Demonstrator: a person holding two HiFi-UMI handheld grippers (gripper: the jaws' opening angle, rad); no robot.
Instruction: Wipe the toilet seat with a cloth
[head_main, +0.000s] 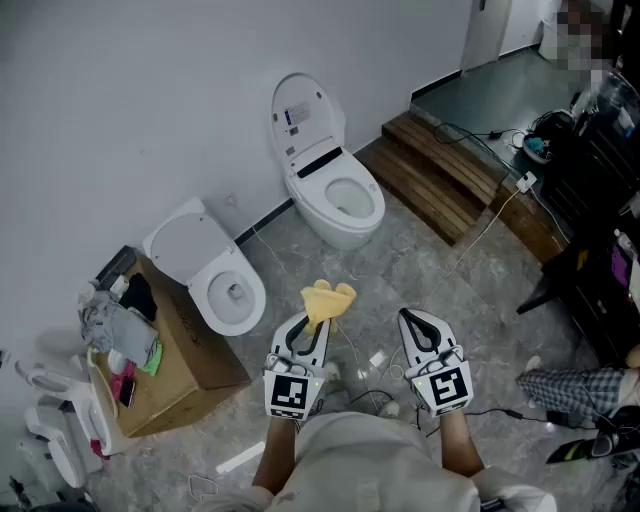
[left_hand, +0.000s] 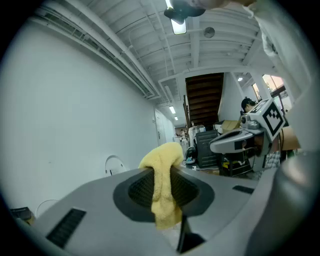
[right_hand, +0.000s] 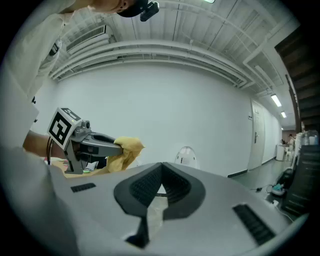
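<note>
In the head view a white toilet (head_main: 340, 195) stands against the wall with its lid raised, well ahead of both grippers. A second white toilet (head_main: 225, 290) sits to the left beside a box. My left gripper (head_main: 308, 324) is shut on a yellow cloth (head_main: 328, 298), which bunches out past its tips; in the left gripper view the cloth (left_hand: 162, 190) hangs between the jaws. My right gripper (head_main: 416, 320) is held alongside it, jaws shut with nothing between them (right_hand: 161, 176). The right gripper view shows the cloth (right_hand: 126, 152) at the left and a toilet lid (right_hand: 185, 156) far off.
A cardboard box (head_main: 185, 365) piled with clutter stands at the left. Wooden steps (head_main: 450, 170) rise at the back right. Cables (head_main: 490, 225) trail over the grey floor, and black equipment (head_main: 590, 200) lines the right side. A white wall (head_main: 150, 110) runs behind the toilets.
</note>
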